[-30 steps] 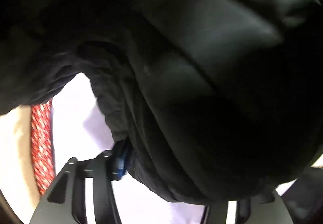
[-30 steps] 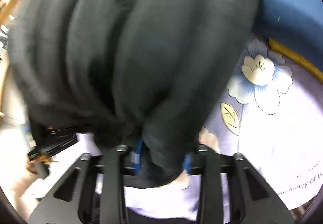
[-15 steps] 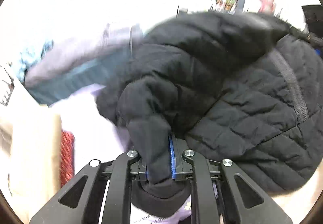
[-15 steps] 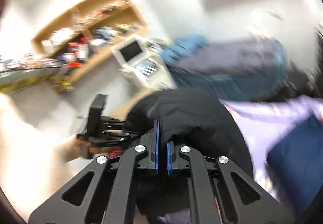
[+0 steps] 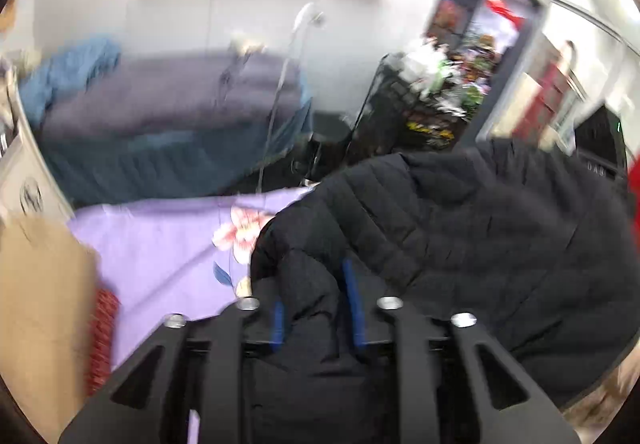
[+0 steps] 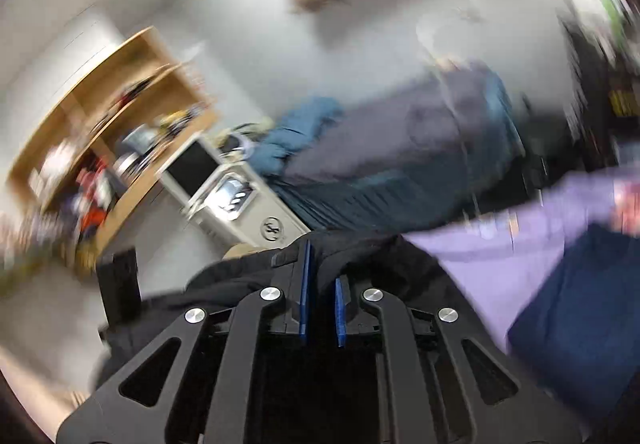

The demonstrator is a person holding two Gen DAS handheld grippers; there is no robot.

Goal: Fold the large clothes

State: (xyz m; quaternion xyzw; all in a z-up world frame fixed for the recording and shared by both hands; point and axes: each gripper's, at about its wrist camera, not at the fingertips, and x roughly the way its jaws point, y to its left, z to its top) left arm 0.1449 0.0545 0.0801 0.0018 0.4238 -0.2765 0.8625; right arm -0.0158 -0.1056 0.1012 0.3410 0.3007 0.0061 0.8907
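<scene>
A black quilted puffer jacket (image 5: 480, 236) lies bunched on a lilac flowered bedsheet (image 5: 160, 240). My left gripper (image 5: 316, 304) has its blue pads apart with a fold of the jacket still between them; the grip looks slack. In the right wrist view, my right gripper (image 6: 322, 284) has its blue pads slightly apart, with the jacket's black fabric (image 6: 240, 280) around and under the fingers. That view is heavily blurred, and whether fabric is pinched there is unclear.
A navy cloth (image 6: 580, 308) lies on the sheet at the right. A second bed with blue and grey bedding (image 5: 168, 124) stands behind. A cardboard box (image 5: 40, 308) and red patterned item (image 5: 102, 340) sit at left. Wooden shelves (image 6: 108, 132) and a white cabinet (image 6: 240, 204) stand further left.
The jacket has been swung down from in front of both cameras onto the bed. Both grippers' pads have spread apart from their tight pinch of half a second ago.
</scene>
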